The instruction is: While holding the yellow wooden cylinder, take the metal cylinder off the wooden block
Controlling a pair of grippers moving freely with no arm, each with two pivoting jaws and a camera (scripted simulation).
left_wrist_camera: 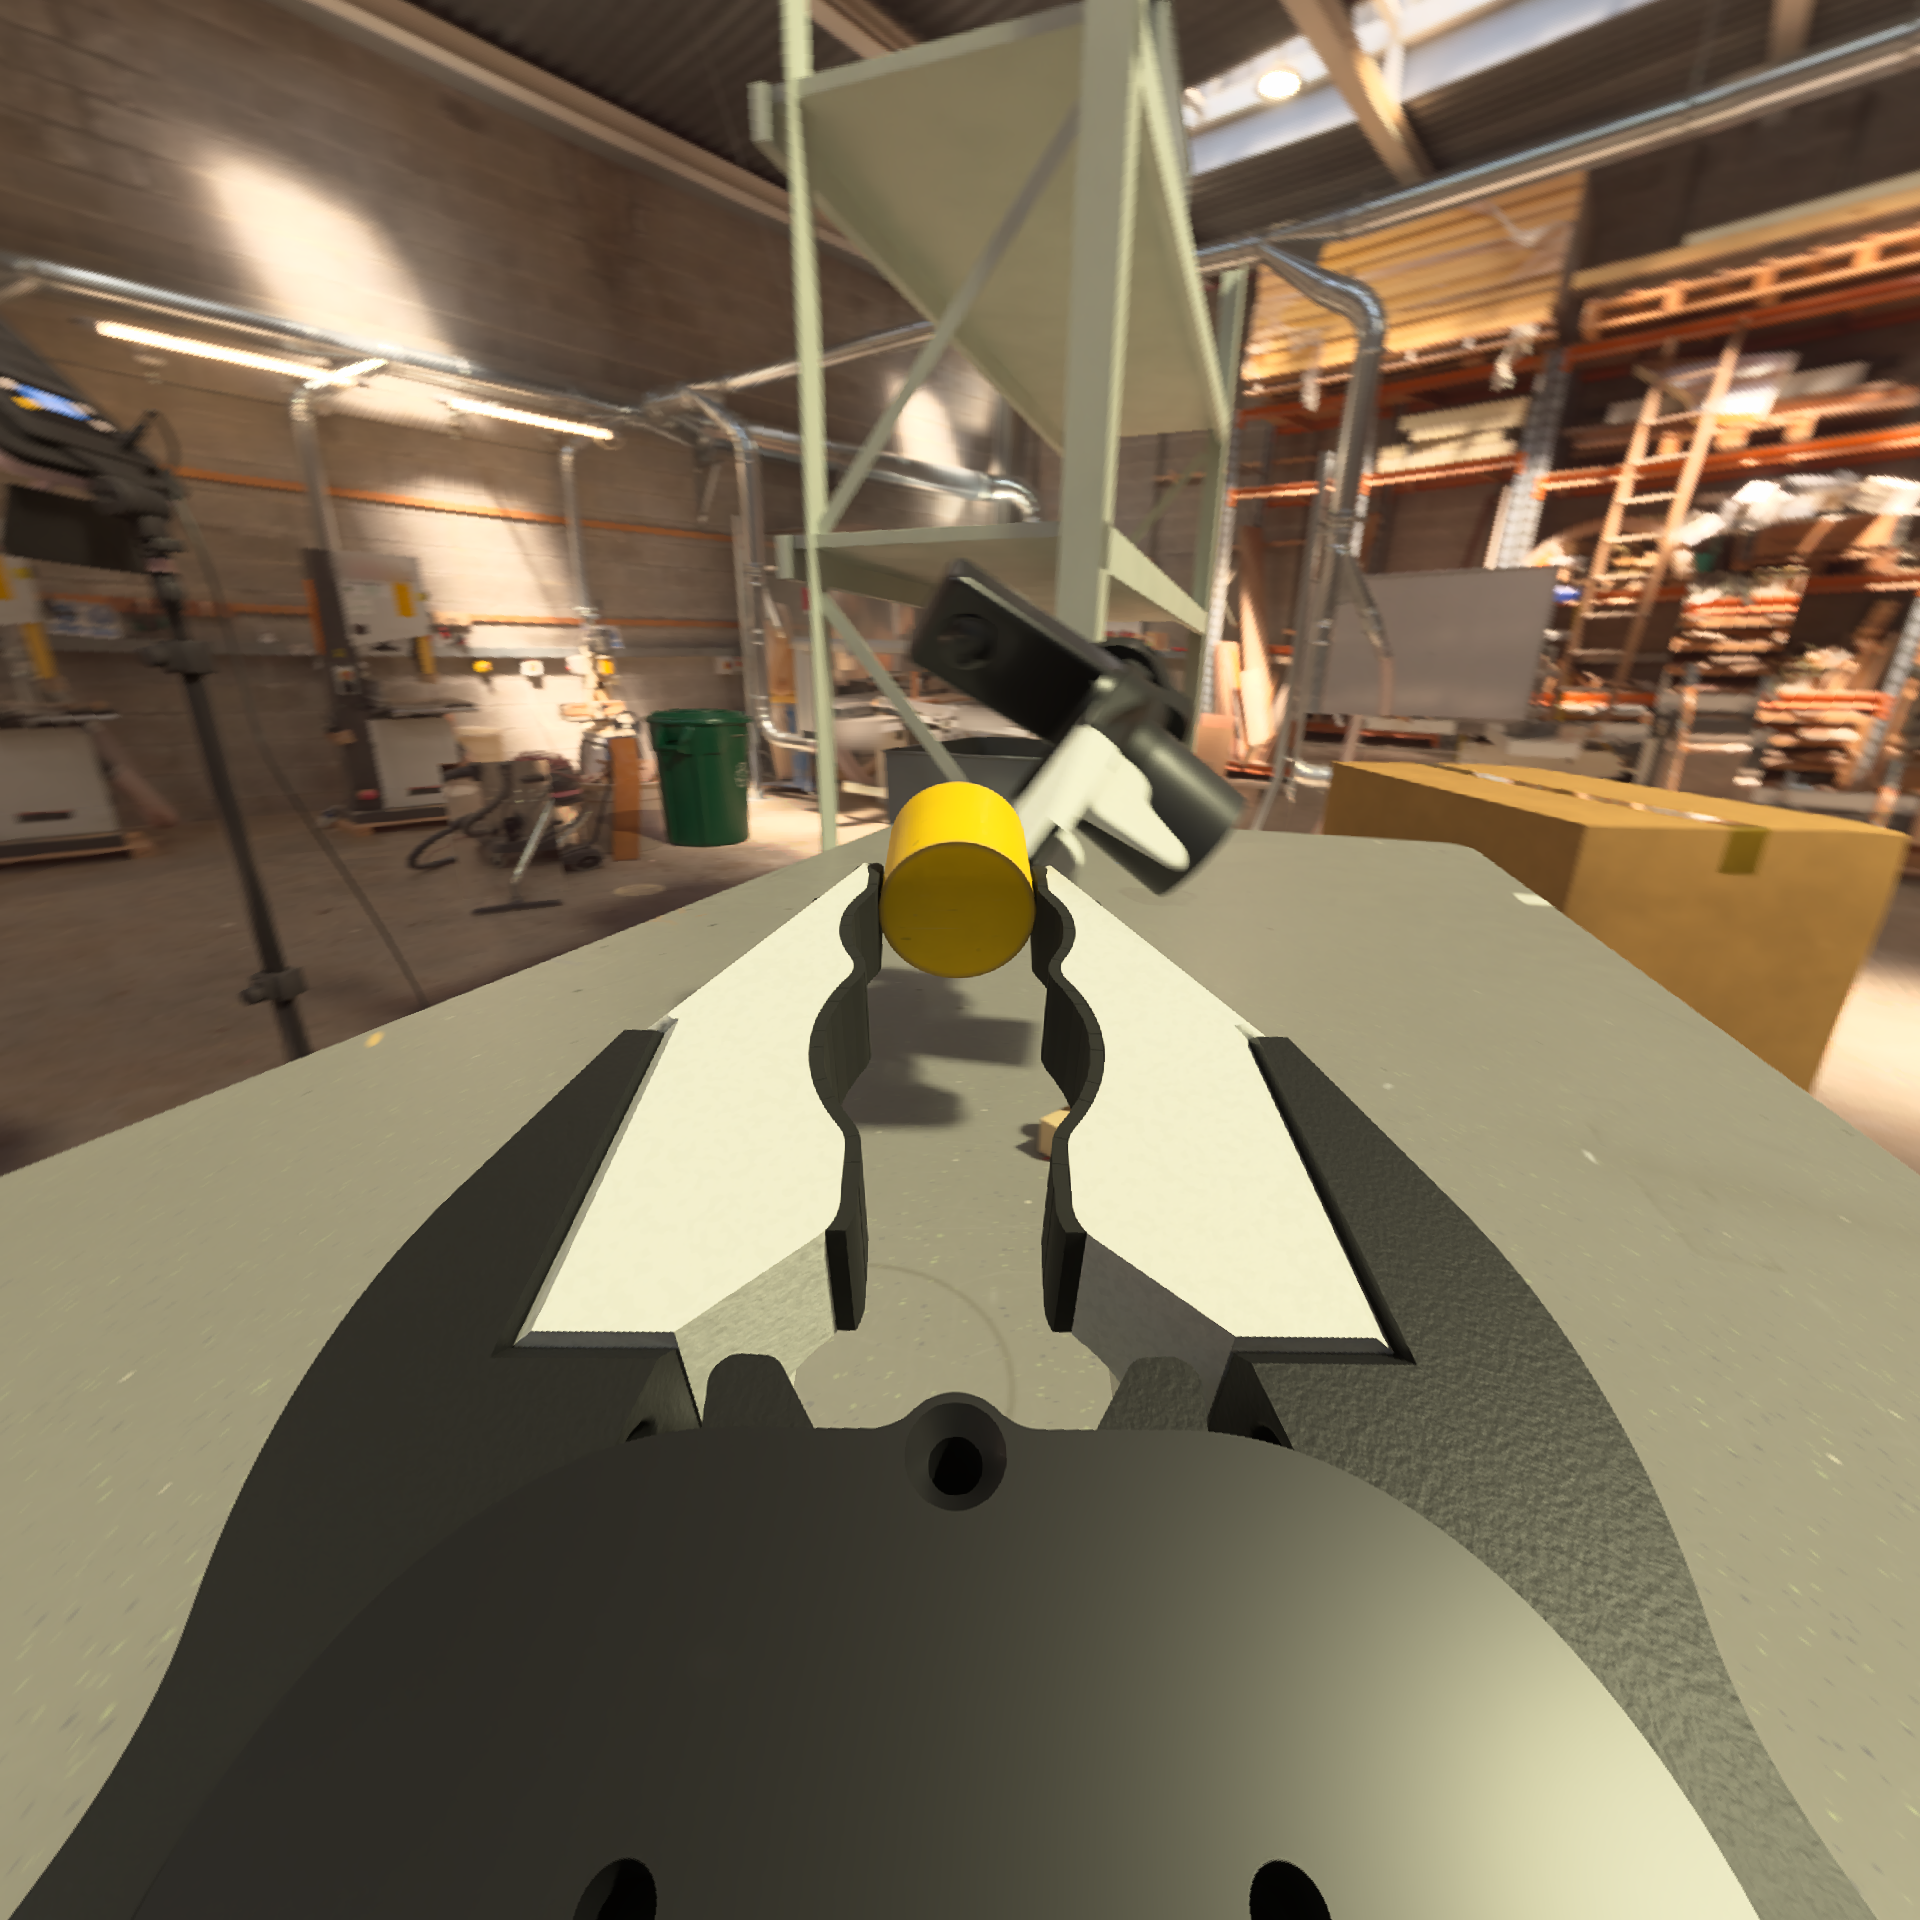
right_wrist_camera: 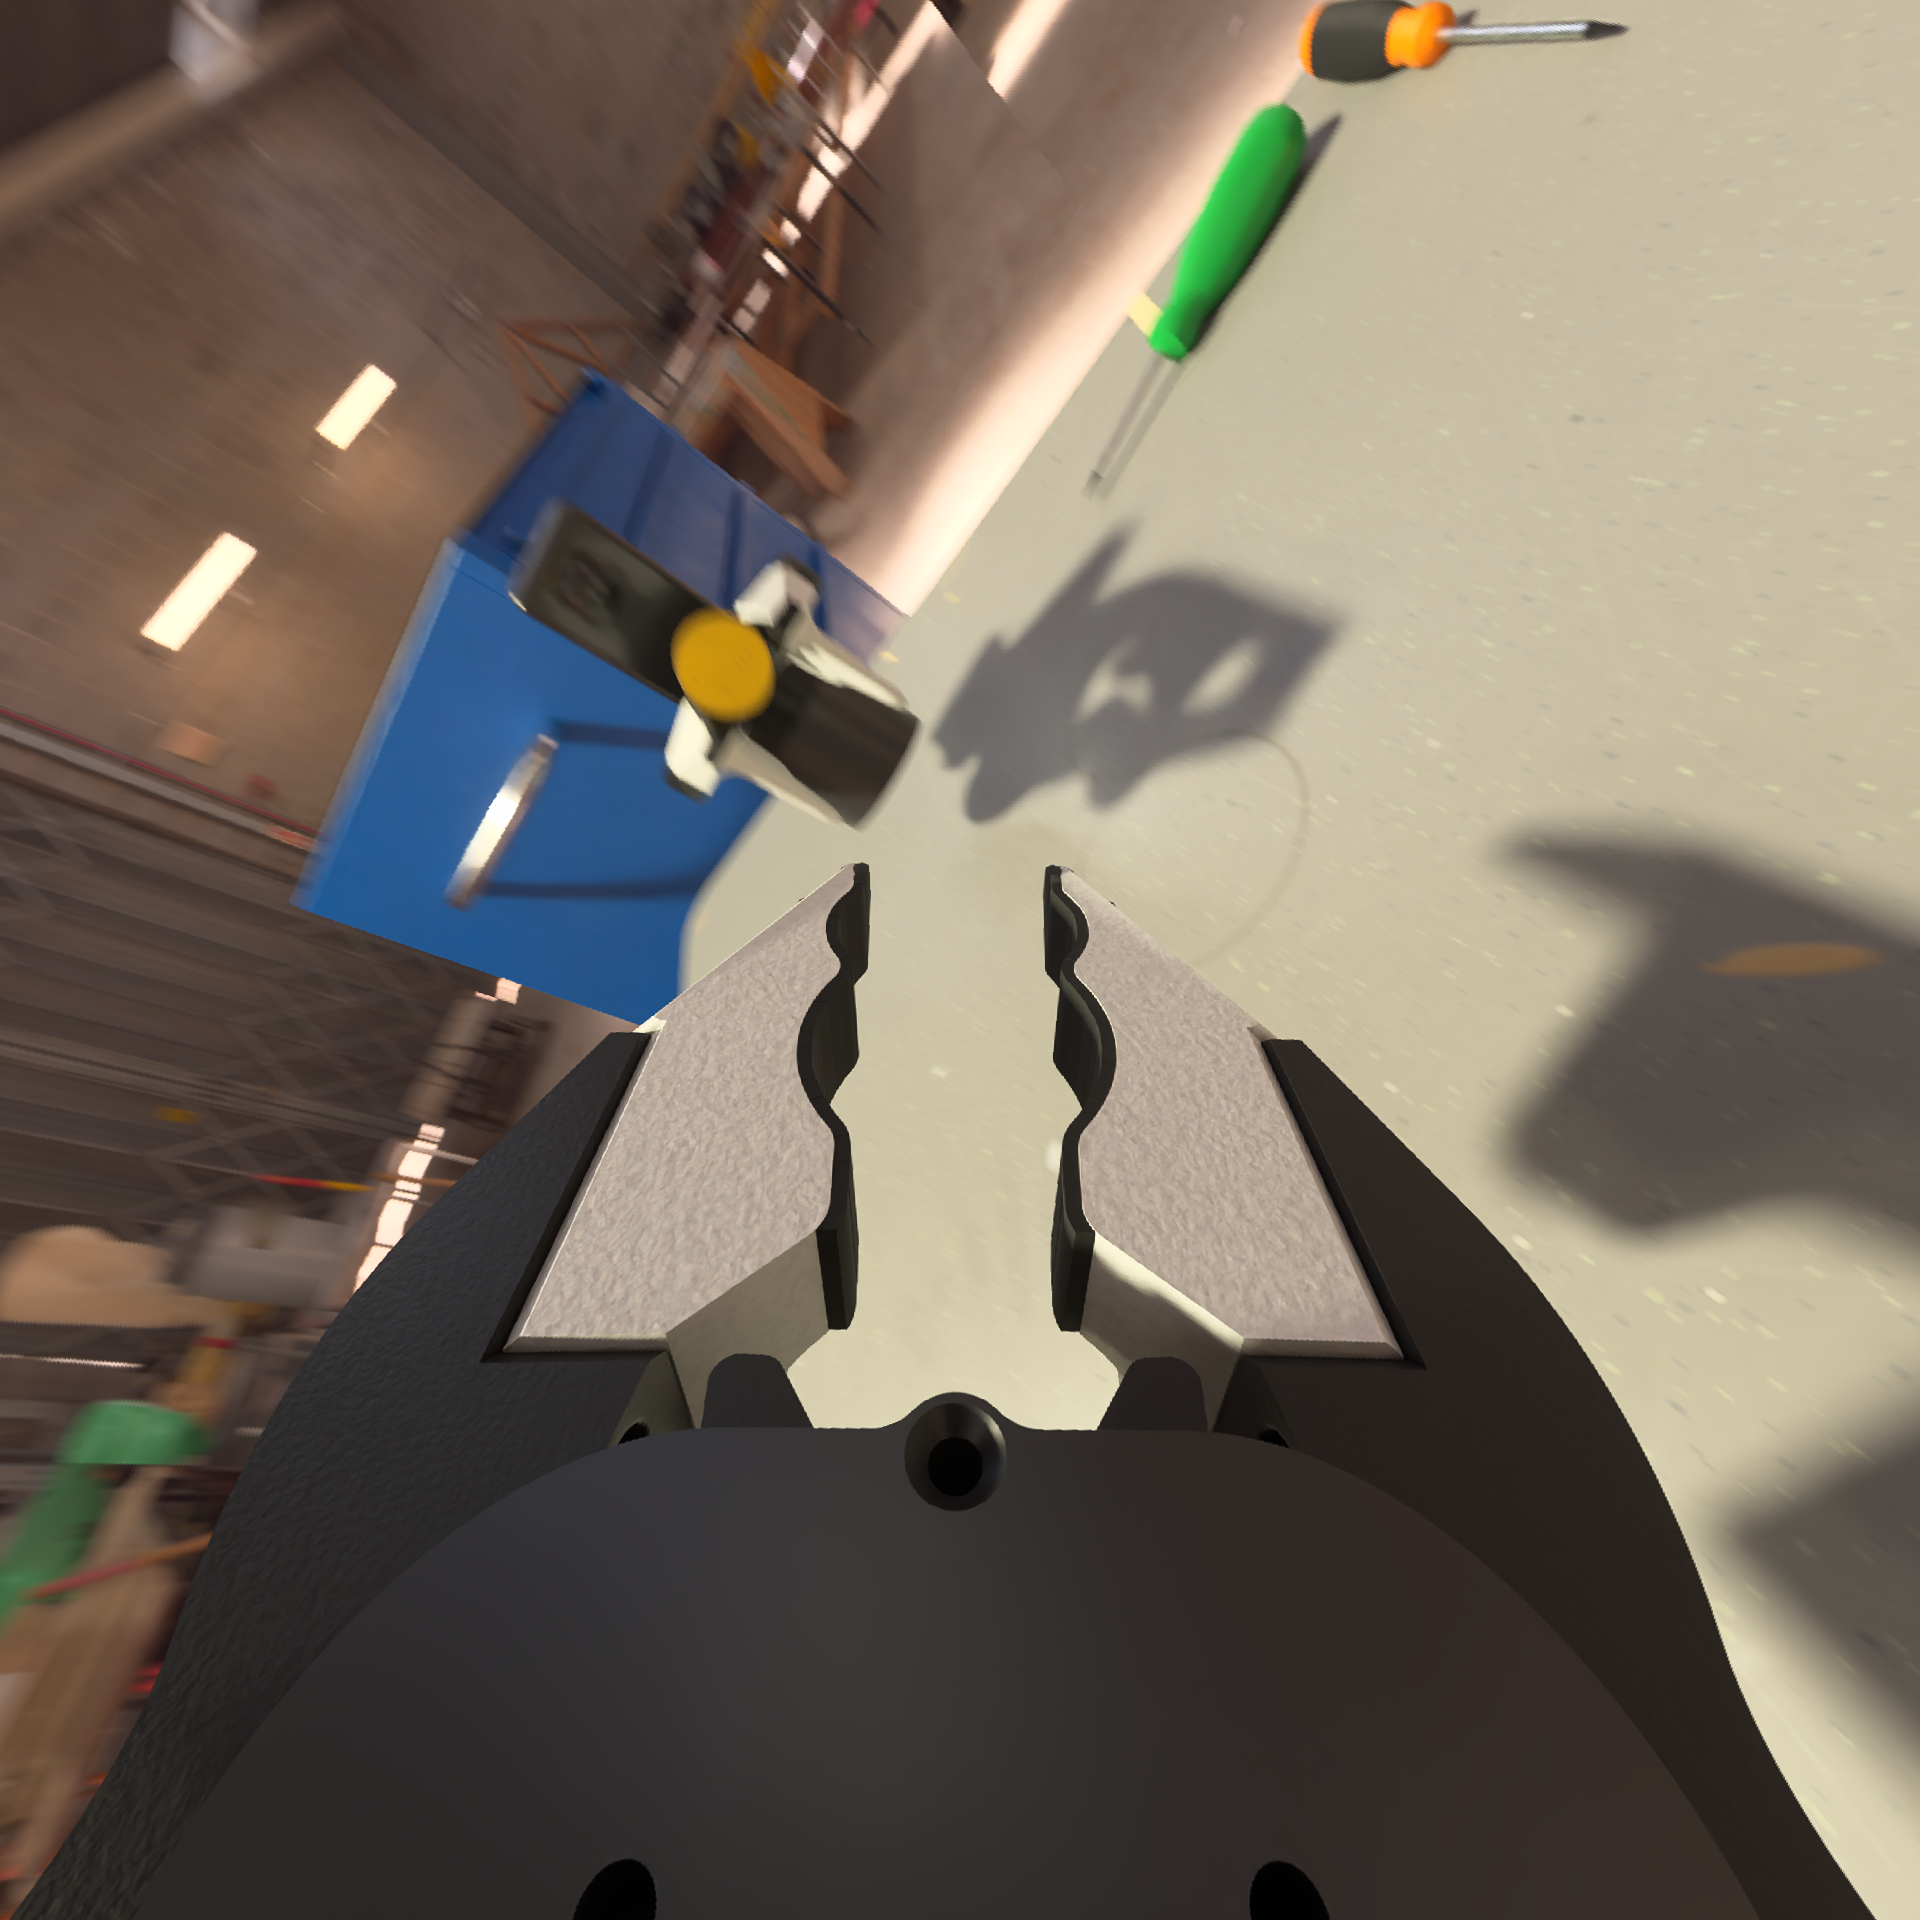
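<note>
While the left gripper (left_wrist_camera: 957, 902) pinches a smooth yellow wooden cylinder (left_wrist_camera: 957, 883), the right gripper (right_wrist_camera: 957, 883) fingers gape empty, seemingly above the table (right_wrist_camera: 1558, 623).

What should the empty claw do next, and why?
Probably turn to look for the metal cylinder. The left claw already grips the yellow wooden cylinder, but the right claw is open and empty, and its view shows only two screwdrivers on the table, no metal cylinder.

Bare table (right_wrist_camera: 1455, 727) ahead; green screwdriver (right_wrist_camera: 1231, 229) well aside
</note>
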